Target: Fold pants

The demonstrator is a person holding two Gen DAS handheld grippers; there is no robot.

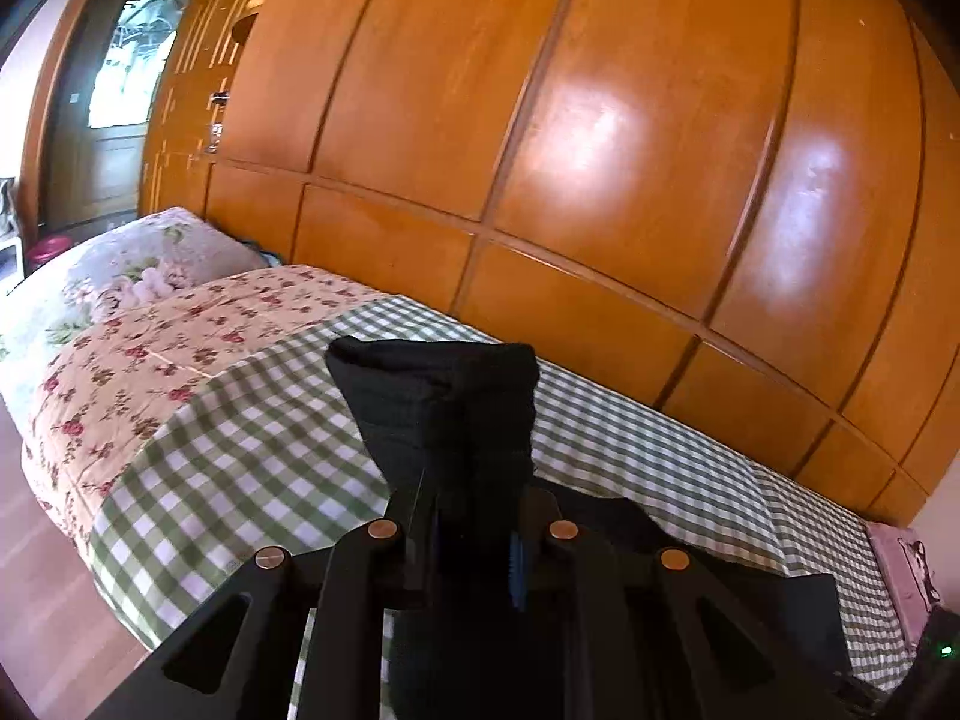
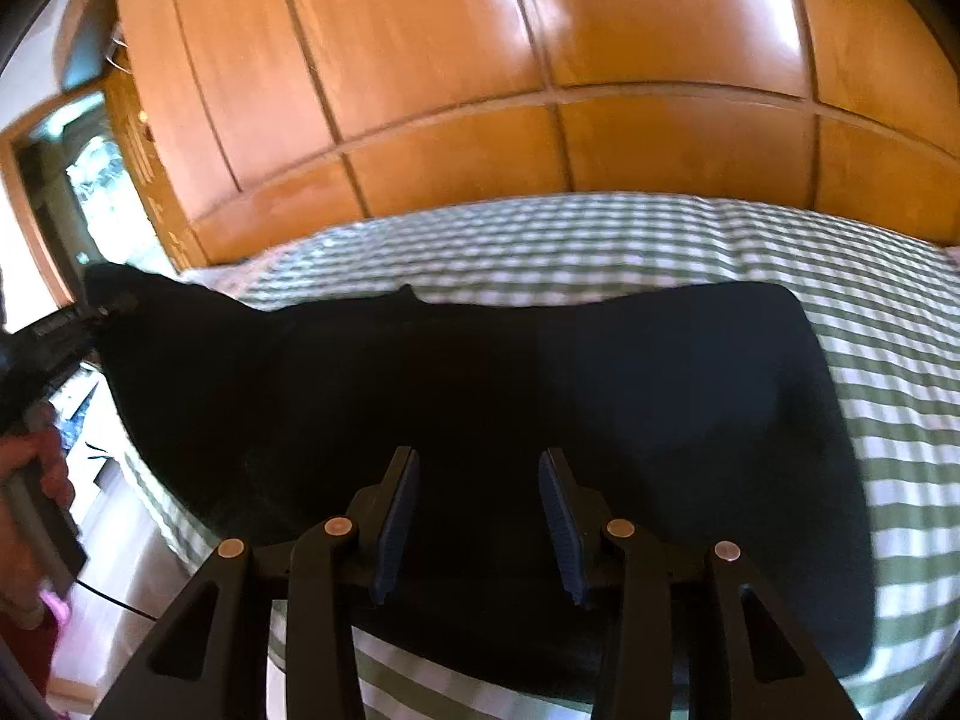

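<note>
The black pants (image 2: 480, 396) lie on the green checked bed cover (image 2: 870, 312), and in the right wrist view they stretch across the middle of the frame from left to right. This is their long axis. The right end lies flat with a rounded corner in the right part of the frame, while the left end rises off the bed toward the upper left.

That lifted end is in the left gripper (image 1: 474, 546). In the left wrist view its jaws stand almost together and a bunch of black cloth goes up from between them in the centre of the frame, so it holds the pants firmly. The same gripper is visible at the left edge of the right wrist view, with a hand (image 2: 42, 468) on its handle.

The right gripper (image 2: 477, 516) is at the bottom centre of its own view. Its jaws stand clearly apart and the blue pads (image 2: 396, 531) press on nothing; only the flat dark cloth shows beyond and between them, so it holds nothing.

I judge that the coming move is to carry the lifted end along the long axis, toward the right of the frame, onto the flat end. The left gripper already has that end. The right gripper is nearer to the middle of the pants, where the fold line would probably be. A wooden wardrobe (image 2: 540, 90) stands behind the bed.
</note>
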